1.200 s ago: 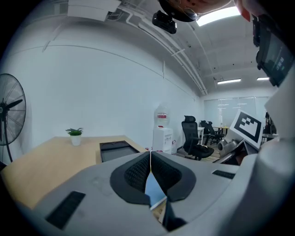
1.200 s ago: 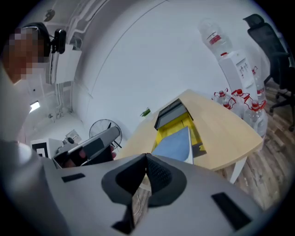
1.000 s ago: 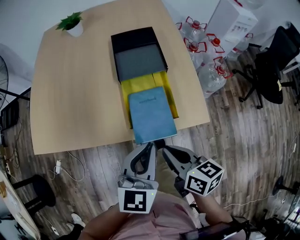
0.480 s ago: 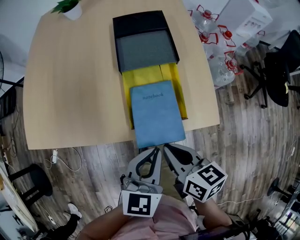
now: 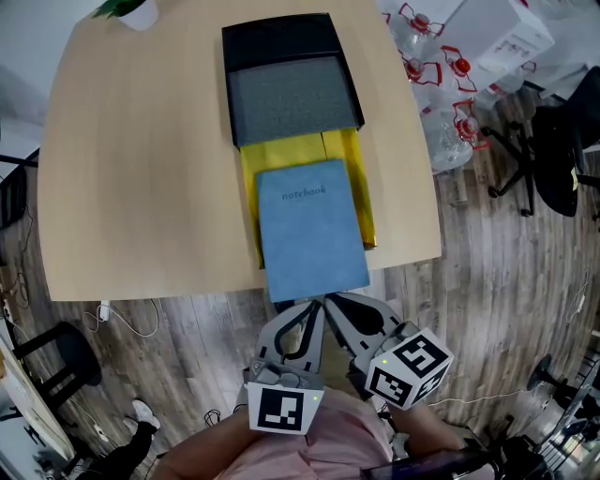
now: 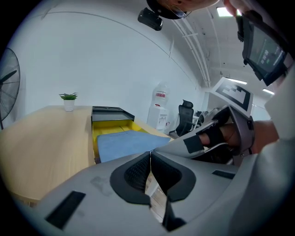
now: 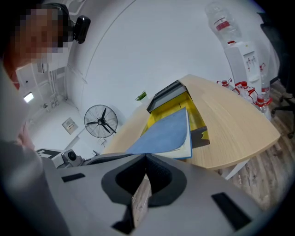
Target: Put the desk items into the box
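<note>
The blue notebook [image 5: 311, 230], its cover printed "notebook" (legible only in the head view), lies across the yellow open end of the black box [image 5: 281, 37], and its near end overhangs the table [image 5: 141, 169] edge. Left gripper [image 5: 316, 303] and right gripper [image 5: 329, 301] hang just off that end, each with its jaws together on nothing. Only the right gripper view shows a standing fan [image 7: 101, 120].

One bench [image 5: 141, 187] carries everything. On it sit one blue notebook [image 5: 309, 230], one yellow-lined box [image 5: 249, 187], one black tray [image 5: 281, 37] with one grey pad [image 5: 291, 98] in it, and one small potted plant [image 5: 127, 9]. Two claws show at the near edge: the left claw [image 5: 312, 307] and the right claw [image 5: 333, 301]. On the floor beside the bench stand at least four clear water bottles [image 5: 448, 145], one white carton [image 5: 497, 42] and one black office chair [image 5: 558, 141]. The right gripper view adds one standing fan [image 7: 101, 120].
</note>
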Available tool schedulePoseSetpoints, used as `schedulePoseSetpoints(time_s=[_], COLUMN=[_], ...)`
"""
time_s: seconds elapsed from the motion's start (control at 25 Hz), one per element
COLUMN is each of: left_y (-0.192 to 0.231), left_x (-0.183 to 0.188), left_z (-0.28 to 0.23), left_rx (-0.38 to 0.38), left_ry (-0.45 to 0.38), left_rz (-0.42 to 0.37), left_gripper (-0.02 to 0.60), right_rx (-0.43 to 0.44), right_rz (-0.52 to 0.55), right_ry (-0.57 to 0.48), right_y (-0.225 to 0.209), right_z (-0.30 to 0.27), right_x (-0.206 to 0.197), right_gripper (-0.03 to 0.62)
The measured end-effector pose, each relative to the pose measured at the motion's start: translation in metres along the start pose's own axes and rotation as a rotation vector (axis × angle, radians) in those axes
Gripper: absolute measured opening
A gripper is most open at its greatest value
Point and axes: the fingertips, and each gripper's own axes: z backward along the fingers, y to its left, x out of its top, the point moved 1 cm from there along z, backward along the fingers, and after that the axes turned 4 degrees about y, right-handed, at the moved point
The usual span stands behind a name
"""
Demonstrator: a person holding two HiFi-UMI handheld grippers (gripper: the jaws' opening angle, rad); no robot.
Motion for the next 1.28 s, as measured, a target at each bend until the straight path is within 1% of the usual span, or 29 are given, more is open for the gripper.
schedulePoseSetpoints(time_s=[0.36, 0.88, 1.0, 1.28], left_y=[0.016, 0.037, 0.041, 0.048], left_x=[0.002, 0.008, 0.013, 0.016], left_z=[-0.018, -0.038, -0.043, -0.046], left_rx=[0.033, 0.077, 0.085, 0.099], left_ry=[0.001, 0.028, 0.016, 0.016], left_rz=[0.009, 0.071, 0.073, 0.096], left_gripper=[0.014, 0.014, 0.014, 0.014], right_rx=[-0.002, 0.024, 0.025, 0.029], right_rz=[0.006, 0.013, 0.005, -0.002], right_ry=[-0.009, 0.009, 0.01, 0.043], right_y=[-0.008, -0.018, -0.021, -0.025], right_z=[-0.009, -0.025, -0.029, -0.038], right_x=[0.016, 0.04, 0.045, 0.045], right_gripper=[0.002, 0.002, 0.002, 0.002])
